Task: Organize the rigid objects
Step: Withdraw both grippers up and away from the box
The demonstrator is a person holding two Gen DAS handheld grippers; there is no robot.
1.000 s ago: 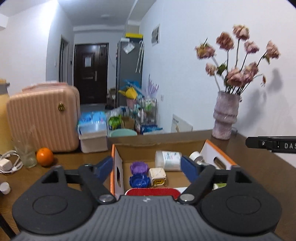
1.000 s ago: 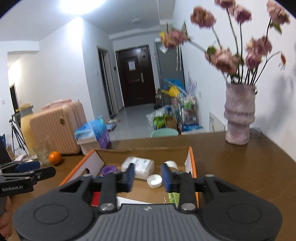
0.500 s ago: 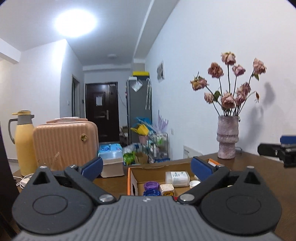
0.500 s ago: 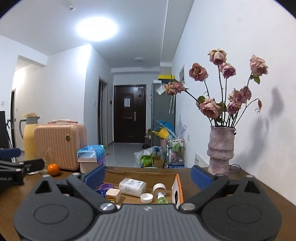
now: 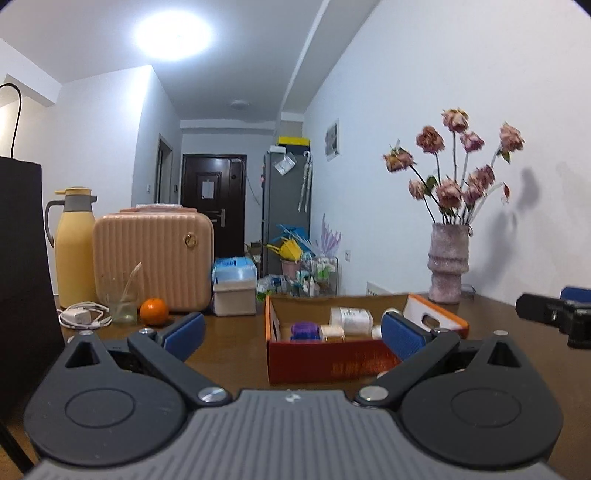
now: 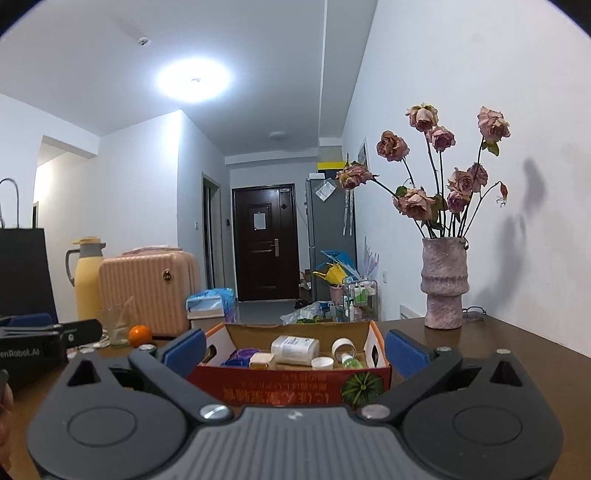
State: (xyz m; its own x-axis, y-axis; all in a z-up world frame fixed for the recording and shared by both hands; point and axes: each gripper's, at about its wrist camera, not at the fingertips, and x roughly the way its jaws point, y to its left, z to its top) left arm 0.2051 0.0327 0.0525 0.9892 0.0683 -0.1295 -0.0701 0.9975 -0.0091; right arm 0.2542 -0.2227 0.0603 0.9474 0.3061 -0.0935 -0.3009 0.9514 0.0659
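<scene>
Both grippers, left (image 5: 291, 332) and right (image 6: 295, 349), spread and empty, face the box (image 6: 295, 384); right sits squarer to it.

Evenly lit room, one ceiling lamp, strong fisheye bending in both wrist views.

A round ceiling light (image 5: 173, 35) is blown out to a white patch with a soft halo, and gives the white walls a cool bluish cast. The flowers (image 6: 439, 177) throw blurred grey shadows on the wall to their right. The hallway toward the dark door (image 6: 264, 242) is dimmer. Straight wall edges bow outward, and the corners of both views fall to black. The cardboard box (image 5: 332, 363) front is slightly smeared in the left view; its printing reads sharper in the right. The wooden table (image 6: 517, 354) shows a dull sheen.
</scene>
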